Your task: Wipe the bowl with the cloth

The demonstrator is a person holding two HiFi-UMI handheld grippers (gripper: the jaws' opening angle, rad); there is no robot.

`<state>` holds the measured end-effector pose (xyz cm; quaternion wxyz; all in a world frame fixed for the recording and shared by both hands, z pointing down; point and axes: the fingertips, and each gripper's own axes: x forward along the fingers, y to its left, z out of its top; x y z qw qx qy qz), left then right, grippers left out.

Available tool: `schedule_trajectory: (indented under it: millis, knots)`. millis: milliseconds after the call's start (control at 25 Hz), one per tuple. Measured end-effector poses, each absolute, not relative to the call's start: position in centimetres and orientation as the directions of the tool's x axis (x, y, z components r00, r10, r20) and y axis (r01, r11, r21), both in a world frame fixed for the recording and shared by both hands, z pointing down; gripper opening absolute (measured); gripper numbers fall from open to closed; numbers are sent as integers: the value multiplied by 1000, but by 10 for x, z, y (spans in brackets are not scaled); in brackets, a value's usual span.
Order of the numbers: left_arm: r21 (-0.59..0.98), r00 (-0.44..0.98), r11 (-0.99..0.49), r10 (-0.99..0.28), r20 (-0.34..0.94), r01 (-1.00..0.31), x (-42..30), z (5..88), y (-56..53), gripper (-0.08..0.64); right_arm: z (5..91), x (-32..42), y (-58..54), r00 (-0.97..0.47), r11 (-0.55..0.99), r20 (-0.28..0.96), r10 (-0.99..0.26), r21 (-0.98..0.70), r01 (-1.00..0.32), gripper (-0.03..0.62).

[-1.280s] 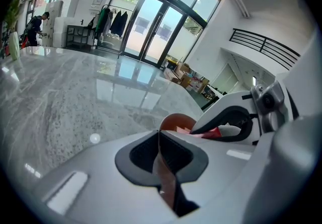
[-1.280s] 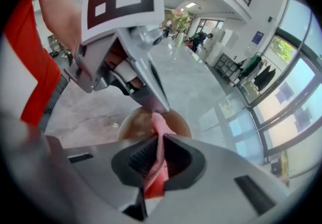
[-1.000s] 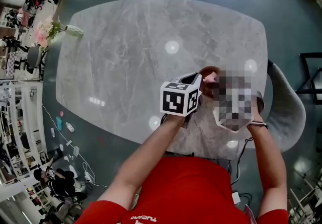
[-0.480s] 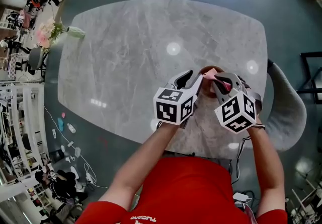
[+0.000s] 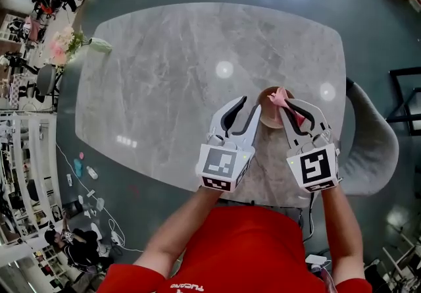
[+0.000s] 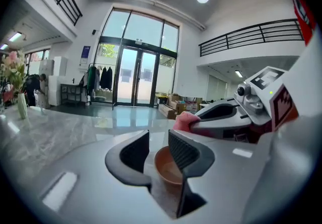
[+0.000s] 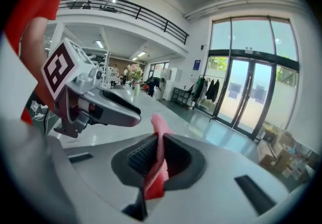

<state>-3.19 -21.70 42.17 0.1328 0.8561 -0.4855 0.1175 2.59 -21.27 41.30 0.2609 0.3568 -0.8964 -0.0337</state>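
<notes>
L gripper (image 6: 158, 140) (image 5: 250, 105): jaws apart, just been opening, pads pressing on nothing; brown bowl (image 6: 168, 167) seen low in the gap betw. them in left gripper view, not pinched. R gripper (image 7: 157, 150) (image 5: 287, 104): jaws closed on pink cloth (image 7: 160, 167), strip of it clamped betw. the ribbed pads, one end poking up past the tips, other end hanging below. In head view, bowl (image 5: 268, 117) upright on grey marble table (image 5: 171, 74), near its edge closest to the person, at approx. 2 o'clock from L tips and just beside them; cloth (image 5: 281, 95) over bowl's rim at approx. 1 o'clock of bowl centre, whether touching it can't tell. R gripper at 3 o'clock of L, both pointing to 12, marker cubes toward the red-shirted person. Farther out: vase w/ flowers (image 5: 72, 41) at table's 10 o'clock corner, well apart from bowl; grey chair (image 5: 375, 147) off table's 4 o'clock side.
</notes>
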Motion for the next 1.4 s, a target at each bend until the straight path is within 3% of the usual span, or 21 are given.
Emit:
schedule_trajectory:
  millis: [120, 200, 280, 440, 760, 1160, 1400]
  knots:
    - [77, 495, -496, -817, 295, -865, -35, 407, -209, 117, 391, 39, -208, -587, 689, 379, -716, 246, -682, 21]
    - [67, 481, -483, -834, 270, -873, -38, 399, -205, 75, 385, 52, -203, -557, 652, 365, -746, 228, -723, 21]
    - [58, 473, -474, -849, 236, -879, -39, 390, -201, 12, 386, 69, -198, -511, 613, 383, -769, 217, -760, 21]
    - [47, 490, -493, -844, 219, -869, -36, 381, -191, 5, 412, 104, -191, -395, 542, 477, -786, 223, -810, 21]
    - [17, 517, -528, -825, 229, -849, -26, 390, -175, 5, 489, 124, -189, -255, 571, 670, -697, 303, -763, 21]
    - [64, 553, -557, -792, 260, -828, -21, 405, -168, 5, 538, 120, -214, -187, 606, 794, -578, 265, -750, 21]
    - [79, 557, -557, -787, 265, -826, -23, 408, -167, 5, 546, 113, -207, -270, 616, 816, -511, 129, -777, 144]
